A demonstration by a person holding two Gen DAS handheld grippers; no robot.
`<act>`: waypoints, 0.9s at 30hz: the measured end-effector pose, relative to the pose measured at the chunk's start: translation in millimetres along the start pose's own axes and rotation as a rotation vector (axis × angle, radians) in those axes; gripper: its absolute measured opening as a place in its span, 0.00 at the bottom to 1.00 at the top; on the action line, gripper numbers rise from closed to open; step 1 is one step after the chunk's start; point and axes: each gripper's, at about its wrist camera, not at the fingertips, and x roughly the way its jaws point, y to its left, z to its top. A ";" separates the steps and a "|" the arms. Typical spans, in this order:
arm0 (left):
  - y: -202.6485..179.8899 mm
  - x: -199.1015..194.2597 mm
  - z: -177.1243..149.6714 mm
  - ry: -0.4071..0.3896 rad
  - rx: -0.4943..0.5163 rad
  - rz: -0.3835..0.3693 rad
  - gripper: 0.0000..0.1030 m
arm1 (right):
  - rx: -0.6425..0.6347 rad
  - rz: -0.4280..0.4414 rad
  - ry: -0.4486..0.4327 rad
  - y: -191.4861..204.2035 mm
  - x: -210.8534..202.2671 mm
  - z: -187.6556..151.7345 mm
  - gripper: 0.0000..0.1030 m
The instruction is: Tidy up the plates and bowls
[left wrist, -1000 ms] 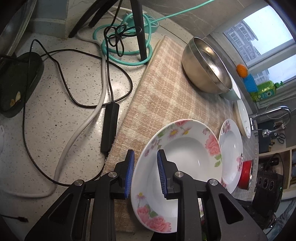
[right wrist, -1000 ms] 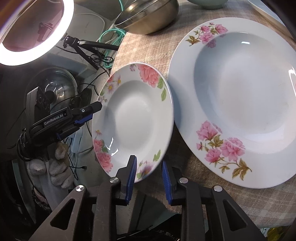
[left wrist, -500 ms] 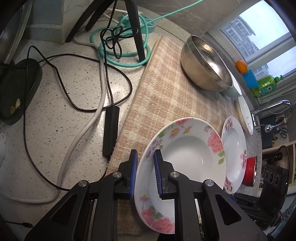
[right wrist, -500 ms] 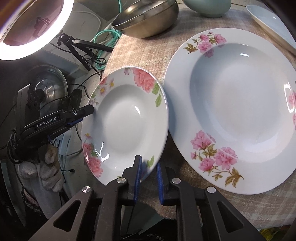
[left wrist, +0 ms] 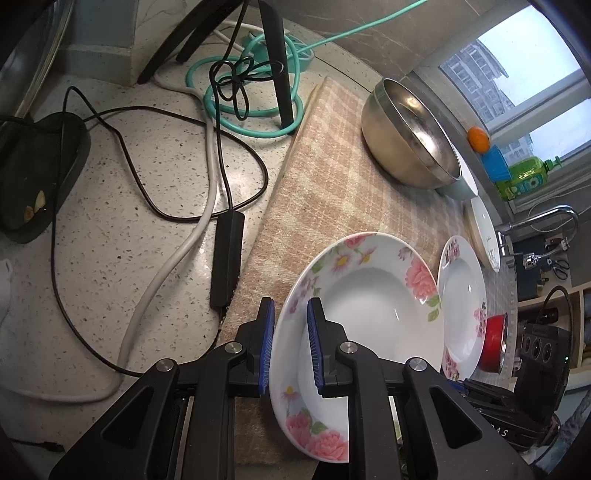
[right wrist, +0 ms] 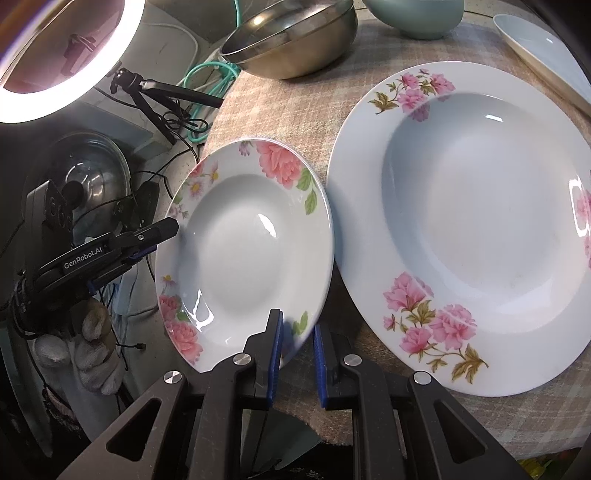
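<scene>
A small floral soup plate is tilted up off the checked mat. My left gripper is shut on its left rim. My right gripper is shut on its near rim. A larger floral plate lies flat on the mat to the right; it also shows in the left wrist view. A steel bowl stands at the back of the mat, with a pale green bowl beside it.
Black and white cables and a coiled teal cable lie on the speckled counter left of the mat. A tripod leg stands there. Another white plate and a faucet are at the right. A ring light glows at left.
Both grippers closed on the small plate's rim, from wider jaws a second ago. The plate has tilted up from the mat.
</scene>
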 end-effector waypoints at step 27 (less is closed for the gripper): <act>-41.6 -12.4 13.2 -0.054 0.047 -0.053 0.15 | -0.033 -0.024 -0.137 -5.0 -49.6 5.3 0.14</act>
